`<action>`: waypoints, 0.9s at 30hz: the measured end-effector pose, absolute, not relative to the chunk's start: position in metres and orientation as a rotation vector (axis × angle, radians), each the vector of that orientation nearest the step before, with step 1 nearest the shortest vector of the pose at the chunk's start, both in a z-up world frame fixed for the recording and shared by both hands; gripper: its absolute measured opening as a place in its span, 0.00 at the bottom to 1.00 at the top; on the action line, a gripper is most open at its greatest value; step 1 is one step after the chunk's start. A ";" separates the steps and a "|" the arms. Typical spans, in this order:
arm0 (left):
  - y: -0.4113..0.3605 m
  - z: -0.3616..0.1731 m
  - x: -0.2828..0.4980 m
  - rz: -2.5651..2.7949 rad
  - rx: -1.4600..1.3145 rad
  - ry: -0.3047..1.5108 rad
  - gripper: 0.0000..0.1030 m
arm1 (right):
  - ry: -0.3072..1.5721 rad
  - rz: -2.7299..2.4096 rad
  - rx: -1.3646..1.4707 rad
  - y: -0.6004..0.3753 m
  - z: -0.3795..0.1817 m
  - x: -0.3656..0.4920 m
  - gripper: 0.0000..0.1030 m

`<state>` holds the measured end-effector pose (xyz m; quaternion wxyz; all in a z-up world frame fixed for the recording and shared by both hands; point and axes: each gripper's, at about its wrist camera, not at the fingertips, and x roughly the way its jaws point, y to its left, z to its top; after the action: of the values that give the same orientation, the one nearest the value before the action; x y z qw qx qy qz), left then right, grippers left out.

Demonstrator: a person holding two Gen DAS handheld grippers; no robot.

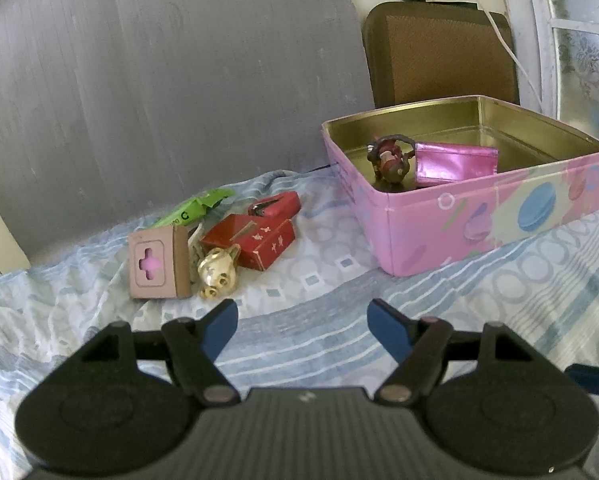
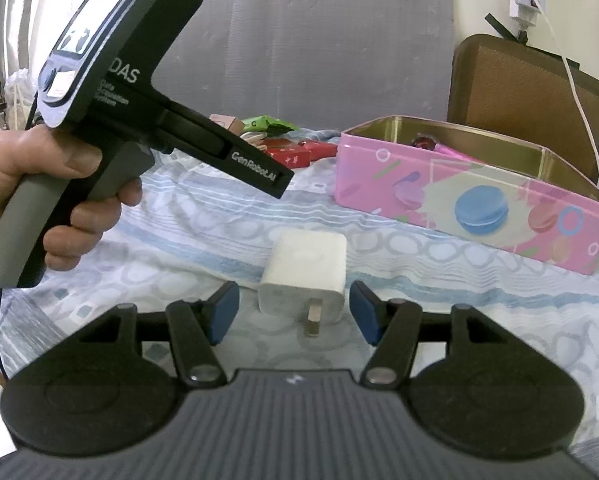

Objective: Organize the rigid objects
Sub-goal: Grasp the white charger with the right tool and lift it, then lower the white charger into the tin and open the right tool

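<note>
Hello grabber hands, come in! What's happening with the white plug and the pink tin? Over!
Right gripper open, jaws astride white plug, not touching. Left gripper open, empty. Pink tin open beyond, nothing in the way.

Each camera looks forward and slightly downward along its own tongs, close above the bed [image 1: 331, 280]. The right view faces from farther right. Both views share the pink tin [image 1: 479, 216] [image 2: 479, 208].

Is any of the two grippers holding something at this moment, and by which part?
Nothing is held. The left gripper is open over bare cloth. The right gripper has the white charger between its open jaws, with gaps on both sides.
</note>
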<state>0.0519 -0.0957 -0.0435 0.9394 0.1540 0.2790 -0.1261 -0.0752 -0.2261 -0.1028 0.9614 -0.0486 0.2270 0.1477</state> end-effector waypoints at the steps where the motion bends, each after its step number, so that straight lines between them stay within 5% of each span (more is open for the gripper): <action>1: -0.096 -0.044 0.052 -0.260 0.312 0.572 0.74 | 0.460 0.300 -0.097 -0.226 -0.103 -0.075 0.62; 6: -0.089 -0.041 0.054 -0.299 0.259 0.632 0.76 | 0.459 0.307 -0.091 -0.228 -0.103 -0.075 0.62; 12: -0.060 -0.040 0.060 -0.441 0.038 0.828 0.60 | 0.452 0.314 -0.096 -0.226 -0.102 -0.075 0.62; 19: -0.071 -0.048 0.050 -0.633 -0.098 0.939 0.63 | 0.486 0.298 -0.089 -0.224 -0.107 -0.064 0.62; 21: -0.081 -0.052 0.049 -0.671 -0.112 0.941 0.62 | 0.512 0.300 -0.069 -0.227 -0.108 -0.059 0.60; 22: -0.087 -0.052 0.048 -0.702 -0.115 0.931 0.53 | 0.510 0.302 -0.062 -0.228 -0.108 -0.058 0.50; 27: -0.099 -0.031 0.045 -0.700 -0.082 0.845 0.48 | 0.479 0.272 -0.014 -0.237 -0.099 -0.054 0.50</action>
<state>0.0448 -0.0988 -0.0308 0.8524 -0.0388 0.4017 -0.3326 -0.0545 -0.2369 -0.0995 0.9623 -0.0069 0.2366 0.1342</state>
